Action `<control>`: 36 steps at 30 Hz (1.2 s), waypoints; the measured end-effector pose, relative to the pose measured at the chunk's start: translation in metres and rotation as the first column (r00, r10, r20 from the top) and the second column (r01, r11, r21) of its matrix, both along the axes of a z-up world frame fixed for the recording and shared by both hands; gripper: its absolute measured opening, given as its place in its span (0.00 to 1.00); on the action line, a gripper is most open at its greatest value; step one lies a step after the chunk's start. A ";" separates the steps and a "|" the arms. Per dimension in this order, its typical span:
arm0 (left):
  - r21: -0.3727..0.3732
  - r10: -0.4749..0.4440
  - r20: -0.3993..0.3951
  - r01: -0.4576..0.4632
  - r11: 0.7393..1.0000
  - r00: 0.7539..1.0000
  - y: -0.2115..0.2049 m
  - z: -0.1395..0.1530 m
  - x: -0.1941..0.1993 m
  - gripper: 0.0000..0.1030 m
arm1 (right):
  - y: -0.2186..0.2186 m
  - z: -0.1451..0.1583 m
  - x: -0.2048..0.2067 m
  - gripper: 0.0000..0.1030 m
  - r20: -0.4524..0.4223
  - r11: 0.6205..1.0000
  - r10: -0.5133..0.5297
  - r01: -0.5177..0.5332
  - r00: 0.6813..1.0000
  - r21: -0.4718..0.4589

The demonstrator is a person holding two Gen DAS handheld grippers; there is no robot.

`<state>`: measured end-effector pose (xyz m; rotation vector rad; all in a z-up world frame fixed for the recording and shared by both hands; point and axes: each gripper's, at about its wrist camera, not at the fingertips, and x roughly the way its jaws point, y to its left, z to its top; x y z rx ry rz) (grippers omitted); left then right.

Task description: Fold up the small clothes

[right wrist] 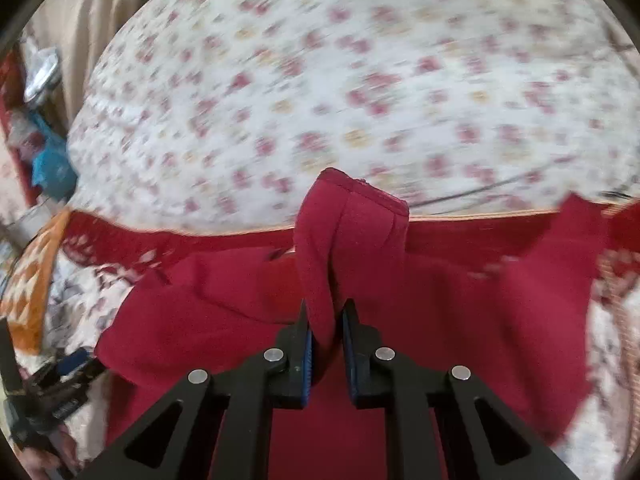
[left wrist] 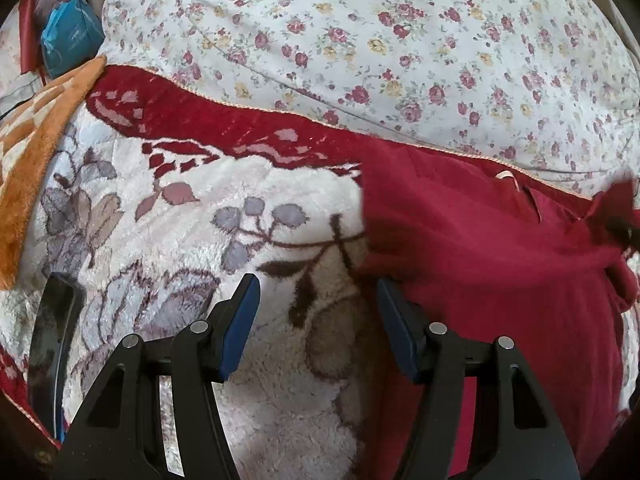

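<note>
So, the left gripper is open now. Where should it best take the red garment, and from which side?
Probably the near left edge of the red garment, approached from the left over the fleece blanket. That edge lies flat beside the open left gripper, while the right gripper pinches a raised fold.

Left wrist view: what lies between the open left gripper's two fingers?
Only bare fleece blanket, cream with a floral print, lies between the left gripper's fingers. The dark red garment covers the right fingertip and stops there. The left wrist view shows this.
</note>
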<state>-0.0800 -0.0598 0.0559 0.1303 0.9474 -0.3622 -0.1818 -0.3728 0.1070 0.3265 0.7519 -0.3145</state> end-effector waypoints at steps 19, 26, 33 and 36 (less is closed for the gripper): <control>-0.001 -0.022 -0.033 0.022 1.000 0.999 -0.041 0.008 0.015 0.59 | 0.015 -0.009 0.007 0.47 -0.045 0.981 0.156 -0.150 0.987 0.123; -0.027 0.011 -0.106 -0.014 1.000 0.994 -0.026 -0.019 0.026 0.64 | 0.080 -0.040 0.098 0.48 -0.105 0.912 0.411 -0.409 0.905 0.042; -0.031 -0.006 -0.102 0.002 1.000 0.995 -0.026 -0.020 0.026 0.64 | 0.100 -0.075 0.139 0.41 -0.196 0.831 0.543 -0.556 0.817 -0.015; -0.034 -0.004 -0.104 0.000 0.999 0.995 -0.026 -0.020 0.029 0.65 | 0.093 -0.073 0.138 0.08 -0.181 0.822 0.563 -0.570 0.806 0.018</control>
